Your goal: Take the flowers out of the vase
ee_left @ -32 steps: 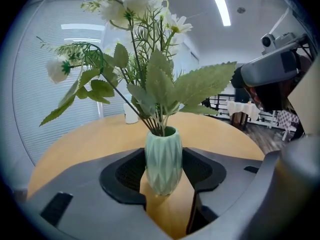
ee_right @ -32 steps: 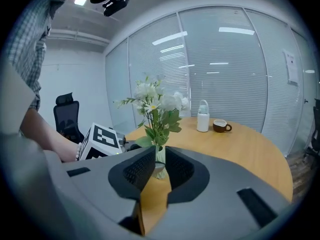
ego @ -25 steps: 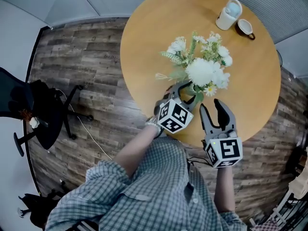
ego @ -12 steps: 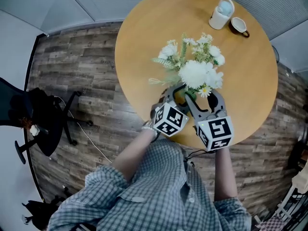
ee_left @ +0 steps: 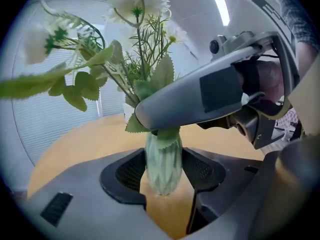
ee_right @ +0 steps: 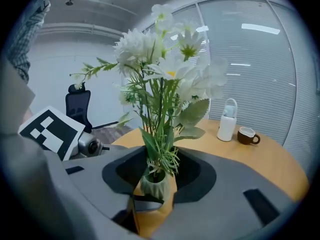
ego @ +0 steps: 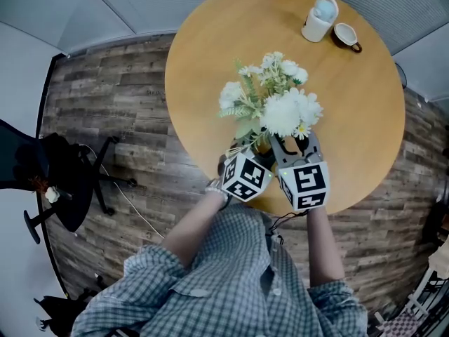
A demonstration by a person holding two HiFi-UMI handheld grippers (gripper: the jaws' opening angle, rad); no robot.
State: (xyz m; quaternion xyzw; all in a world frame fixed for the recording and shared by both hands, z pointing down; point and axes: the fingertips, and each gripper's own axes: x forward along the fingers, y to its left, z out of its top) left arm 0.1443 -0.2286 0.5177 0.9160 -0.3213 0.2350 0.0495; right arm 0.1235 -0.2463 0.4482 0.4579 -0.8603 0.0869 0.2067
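White flowers (ego: 277,104) with green stems (ee_right: 160,149) stand in a pale green ribbed vase (ee_left: 162,166) near the front edge of the round wooden table (ego: 351,83). My left gripper (ee_left: 162,171) is shut on the vase body, one pad on each side. My right gripper (ee_right: 160,171) straddles the stems just above the vase mouth (ee_right: 155,186). Its jaws are closing and a gap still shows beside the stems. One of its fingers (ee_left: 200,99) crosses the left gripper view above the vase. In the head view the blooms hide the vase, with both grippers side by side below them.
A white bottle (ego: 318,18) and a brown cup (ego: 345,35) stand at the table's far edge. A black office chair (ego: 42,160) is on the wood floor at the left. The table's front edge runs just under the grippers.
My right gripper has moved in from the right and forward, and its jaws now stand around the stems next to the left gripper. The left gripper has kept its hold on the vase.
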